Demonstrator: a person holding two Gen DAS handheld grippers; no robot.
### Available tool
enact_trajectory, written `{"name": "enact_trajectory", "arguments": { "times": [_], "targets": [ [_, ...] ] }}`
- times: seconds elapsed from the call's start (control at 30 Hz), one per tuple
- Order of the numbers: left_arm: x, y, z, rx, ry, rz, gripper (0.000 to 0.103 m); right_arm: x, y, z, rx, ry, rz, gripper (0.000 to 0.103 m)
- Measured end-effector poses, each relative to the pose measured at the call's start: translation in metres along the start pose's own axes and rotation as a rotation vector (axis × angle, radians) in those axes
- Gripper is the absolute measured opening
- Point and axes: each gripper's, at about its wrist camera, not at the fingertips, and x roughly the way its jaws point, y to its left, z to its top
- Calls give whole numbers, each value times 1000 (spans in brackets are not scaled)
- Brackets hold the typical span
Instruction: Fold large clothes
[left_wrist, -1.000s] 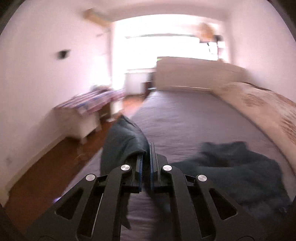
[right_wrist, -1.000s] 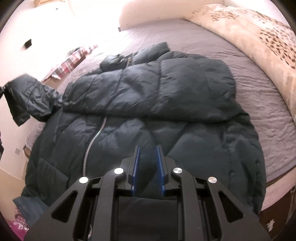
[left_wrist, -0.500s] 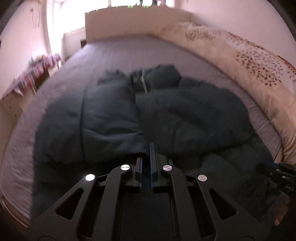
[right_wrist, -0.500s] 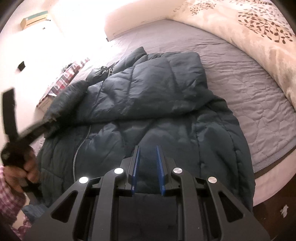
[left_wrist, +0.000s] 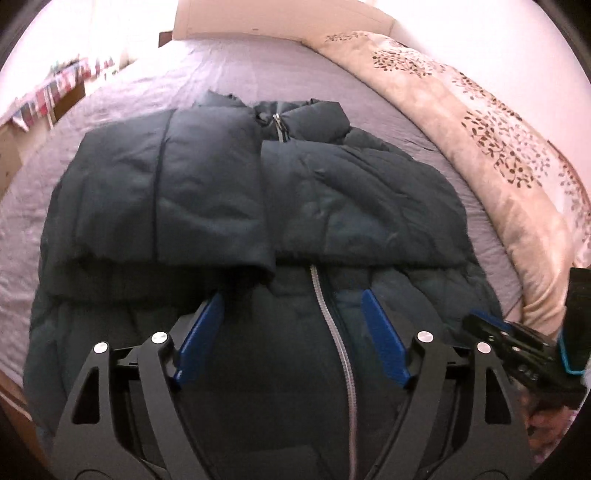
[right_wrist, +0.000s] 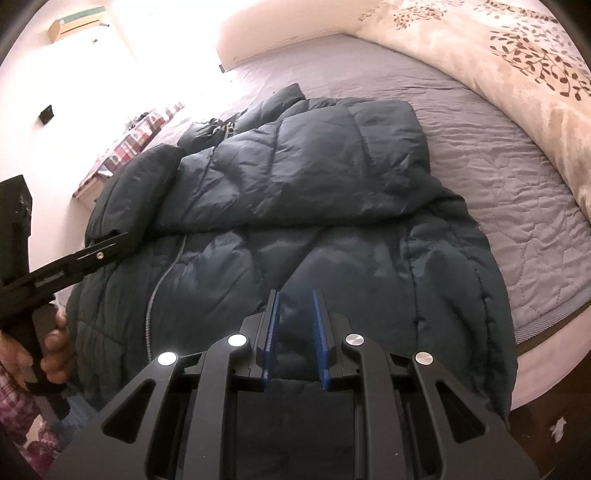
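Observation:
A dark teal puffer jacket (left_wrist: 332, 192) lies front up on the bed, its grey zipper (left_wrist: 332, 317) running toward me. Both sleeves are folded across the chest; the left sleeve (left_wrist: 166, 192) lies on top at left. My left gripper (left_wrist: 291, 295) is wide open and empty just above the jacket below the sleeve cuff. In the right wrist view the jacket (right_wrist: 314, 206) fills the middle. My right gripper (right_wrist: 295, 299) hovers over the lower hem, jaws a small gap apart, holding nothing. The left gripper (right_wrist: 110, 240) shows at the left there.
The bed has a grey quilted sheet (right_wrist: 498, 155). A cream floral duvet (left_wrist: 498, 140) is piled along the right side. A headboard (left_wrist: 280, 18) stands at the far end. A bench with a checked cloth (left_wrist: 48, 92) stands left of the bed. The floor (right_wrist: 554, 424) shows at lower right.
My left gripper carried the left sleeve over the jacket's chest, laid it down and opened wide. The right gripper has stayed over the hem with the same small gap.

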Motion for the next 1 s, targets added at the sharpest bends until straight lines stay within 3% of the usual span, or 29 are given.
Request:
{"name": "enact_trajectory", "arguments": {
  "times": [0.2,0.43,0.47,0.5,0.53,0.57,0.73,0.83,1.0],
  "targets": [
    [-30,11,-24,-17,-31,-23,77,0,22,0,-70,10,1,20],
    [-75,46,-53,-49,-119,184,77,6,93,14,-270,8,44,20],
    [-82,54,-58,-71,-125,204,77,7,110,17,-313,6,58,29],
    [-86,61,-61,-89,-127,212,77,9,126,19,-354,3,71,56],
    [-90,67,-64,-106,-131,220,77,9,138,20,-381,-7,78,71],
    [-96,74,-67,-121,-141,236,77,9,153,23,-415,-32,88,78],
    [-112,100,-79,-150,-172,270,77,22,236,27,-649,-93,126,78],
    [-115,111,-86,-166,-172,266,77,42,273,29,-741,-82,119,78],
    [-116,126,-95,-207,-168,243,77,89,315,23,-905,-47,37,78]
  ]
}}
